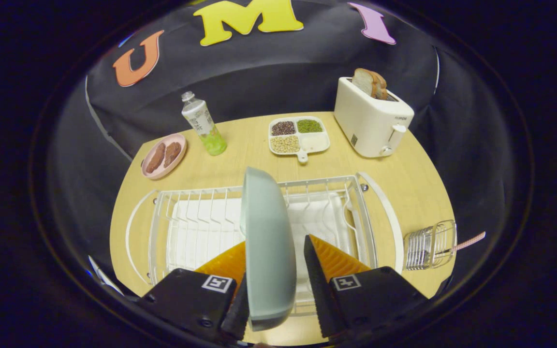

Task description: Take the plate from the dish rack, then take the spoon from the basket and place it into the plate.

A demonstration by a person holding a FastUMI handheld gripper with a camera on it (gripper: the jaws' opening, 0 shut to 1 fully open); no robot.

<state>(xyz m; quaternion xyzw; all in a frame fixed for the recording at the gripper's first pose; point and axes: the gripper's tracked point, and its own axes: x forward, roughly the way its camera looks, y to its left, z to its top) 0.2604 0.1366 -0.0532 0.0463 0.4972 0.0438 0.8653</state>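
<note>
Black cloth wall (269,72) draped behind and around a light wooden table (418,179), folds visible in the fabric, a pale seam running down each side. Even indoor light, soft shadows under the things on the tabletop. At the far right of the table, a white toaster (370,121) holding slices of bread. Near the far middle, a white divided tray (299,135) of beans and grains in four compartments. Left of that, a clear bottle (203,125) with green liquid at its base. Further left, a pink plate (164,155) with two brown patties
</note>
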